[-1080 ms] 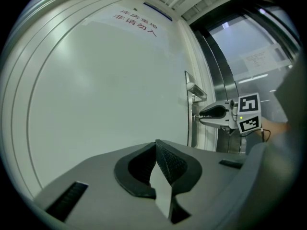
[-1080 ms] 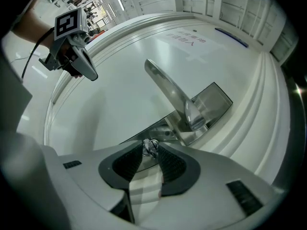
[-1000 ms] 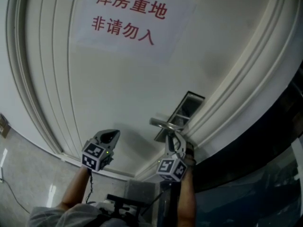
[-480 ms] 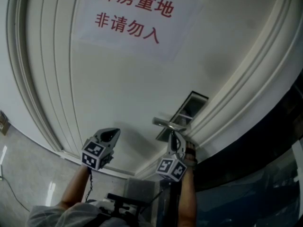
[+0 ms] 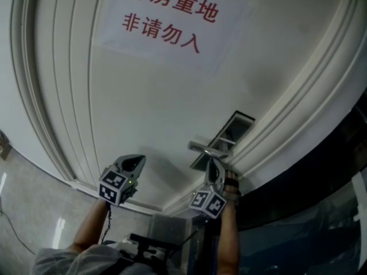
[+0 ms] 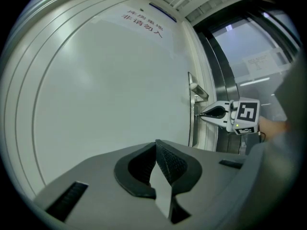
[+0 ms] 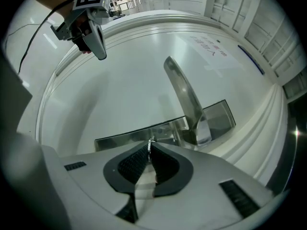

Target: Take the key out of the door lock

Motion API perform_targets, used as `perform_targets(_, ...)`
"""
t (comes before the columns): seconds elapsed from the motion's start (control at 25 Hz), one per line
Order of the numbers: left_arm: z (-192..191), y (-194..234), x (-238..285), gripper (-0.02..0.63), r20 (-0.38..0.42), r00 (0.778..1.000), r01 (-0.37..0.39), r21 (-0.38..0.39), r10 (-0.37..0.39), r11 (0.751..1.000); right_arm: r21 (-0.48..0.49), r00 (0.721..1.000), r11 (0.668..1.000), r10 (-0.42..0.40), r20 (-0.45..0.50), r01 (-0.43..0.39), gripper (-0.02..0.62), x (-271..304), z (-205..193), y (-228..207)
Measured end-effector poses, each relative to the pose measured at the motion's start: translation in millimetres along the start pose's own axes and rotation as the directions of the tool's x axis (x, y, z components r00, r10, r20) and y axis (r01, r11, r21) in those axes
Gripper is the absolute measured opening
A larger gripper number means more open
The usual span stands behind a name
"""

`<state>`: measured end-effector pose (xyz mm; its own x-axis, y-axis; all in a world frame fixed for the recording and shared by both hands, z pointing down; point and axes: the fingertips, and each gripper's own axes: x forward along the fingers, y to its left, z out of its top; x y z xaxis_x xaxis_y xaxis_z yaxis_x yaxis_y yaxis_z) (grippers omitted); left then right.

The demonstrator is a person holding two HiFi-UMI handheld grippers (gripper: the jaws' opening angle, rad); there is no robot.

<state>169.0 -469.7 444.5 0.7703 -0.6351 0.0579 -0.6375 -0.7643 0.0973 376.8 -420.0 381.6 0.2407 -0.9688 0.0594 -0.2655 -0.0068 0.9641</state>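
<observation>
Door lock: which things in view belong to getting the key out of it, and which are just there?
Job: key, between the jaws of the right claw, which have just been closing; lock plate.
Just there: door handle; paper sign; left claw, shut and empty.

Dim, even light; fisheye-bent edges

door [image 5: 160, 113]: wht paint, matt | handle [image 7: 184, 95]: shiny mtl | sign [image 5: 172, 22]: paper

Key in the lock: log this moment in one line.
right gripper: jaws just closed onto key | key: not yet out | left gripper: shut, empty
</observation>
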Motion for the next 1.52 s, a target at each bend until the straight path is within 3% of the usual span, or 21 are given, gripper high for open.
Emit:
perform_targets(0.48,-1,4,-10,0.008,0.007,1.000,-0.013,-0.004,0.013,1.000,-0.171,1.000,0.985,-0.013,-0.026,0.008,0.028,2,-1,3)
perform_targets(0.72,-1,5,-14,0.007,0.001,1.000,-0.020,-0.002,0.020,1.000,-0.288,0.999,0.958,-0.020,-0.039,0.008,0.028,1,0,2)
perform_targets(1.52,0,1,-22,0.008,0.004,1.000,-0.028,0.012,0.028,1.000,-0.275,0.999,0.961,-0.018,-0.031,0.009,0.025,-3,6,5)
